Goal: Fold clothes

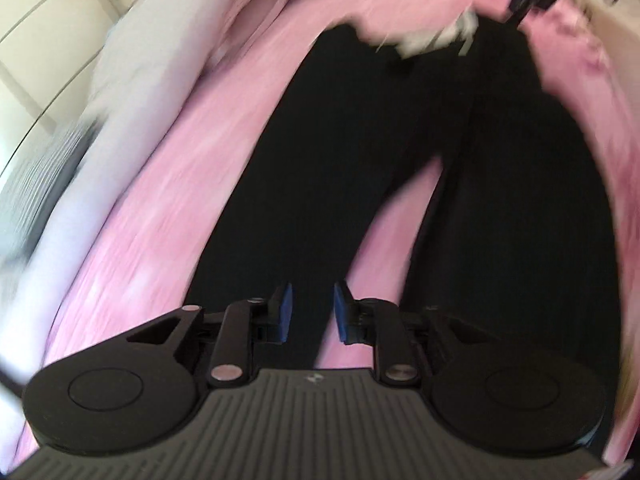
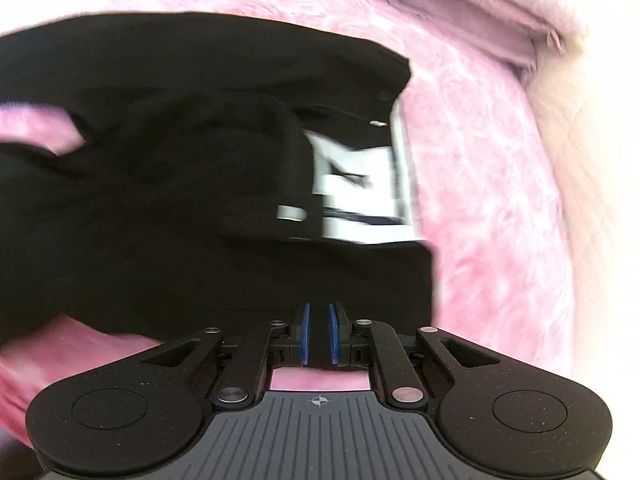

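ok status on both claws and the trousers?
Left claw open, empty. Right claw nearly shut; a grip can't be told. Black trousers flat on pink bedspread, unfolded. Nothing in the way.

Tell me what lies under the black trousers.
The black trousers lie spread on a pink bedcover, which shows around and between the legs. Anything directly beneath the cloth is covered.
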The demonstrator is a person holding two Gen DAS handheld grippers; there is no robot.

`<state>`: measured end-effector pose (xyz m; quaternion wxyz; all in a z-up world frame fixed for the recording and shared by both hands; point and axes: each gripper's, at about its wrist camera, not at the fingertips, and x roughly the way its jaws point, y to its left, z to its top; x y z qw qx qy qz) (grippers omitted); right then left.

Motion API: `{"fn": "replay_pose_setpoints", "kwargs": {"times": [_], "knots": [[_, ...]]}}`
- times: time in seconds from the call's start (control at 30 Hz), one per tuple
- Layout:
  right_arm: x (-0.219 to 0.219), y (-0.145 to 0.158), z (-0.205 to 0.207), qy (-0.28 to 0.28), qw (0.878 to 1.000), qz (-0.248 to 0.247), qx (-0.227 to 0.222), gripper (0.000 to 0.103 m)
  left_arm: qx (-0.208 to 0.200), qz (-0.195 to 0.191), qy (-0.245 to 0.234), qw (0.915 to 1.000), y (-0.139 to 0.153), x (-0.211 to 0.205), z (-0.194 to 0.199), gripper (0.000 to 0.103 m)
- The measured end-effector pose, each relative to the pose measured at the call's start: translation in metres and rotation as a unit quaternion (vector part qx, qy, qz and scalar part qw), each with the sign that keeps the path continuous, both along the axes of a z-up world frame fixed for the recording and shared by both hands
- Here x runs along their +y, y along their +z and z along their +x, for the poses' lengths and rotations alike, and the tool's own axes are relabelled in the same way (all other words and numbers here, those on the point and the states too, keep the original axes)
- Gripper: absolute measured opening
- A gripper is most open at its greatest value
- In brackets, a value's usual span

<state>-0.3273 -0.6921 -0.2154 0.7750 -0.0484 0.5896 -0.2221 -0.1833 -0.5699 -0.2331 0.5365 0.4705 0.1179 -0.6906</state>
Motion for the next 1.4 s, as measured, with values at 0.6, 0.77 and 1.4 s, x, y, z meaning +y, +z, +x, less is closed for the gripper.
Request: {"fn": "replay_pose_setpoints", "kwargs": {"times": [0.6, 0.77, 1.4], "knots": [[-0.13, -0.002, -0.055, 0.103, 0.989, 0.097, -0.043, 0.091, -0.063, 0.019, -0.148, 0.9868, -0.061, -0.208, -0.239, 0.037], [-0.123, -0.004, -0.035, 0.116, 0.986, 0.115, -0.036, 0.091, -0.025, 0.004, -0.125, 0.9918, -0.037, -0.206, -0.22, 0.005], [-0.259, -0.062, 0.113, 0.074, 0.924, 0.32, -0.196, 0.064, 0.024, 0.034, -0.067, 0.9968, -0.004, -0.225, -0.207, 0.005]]}}
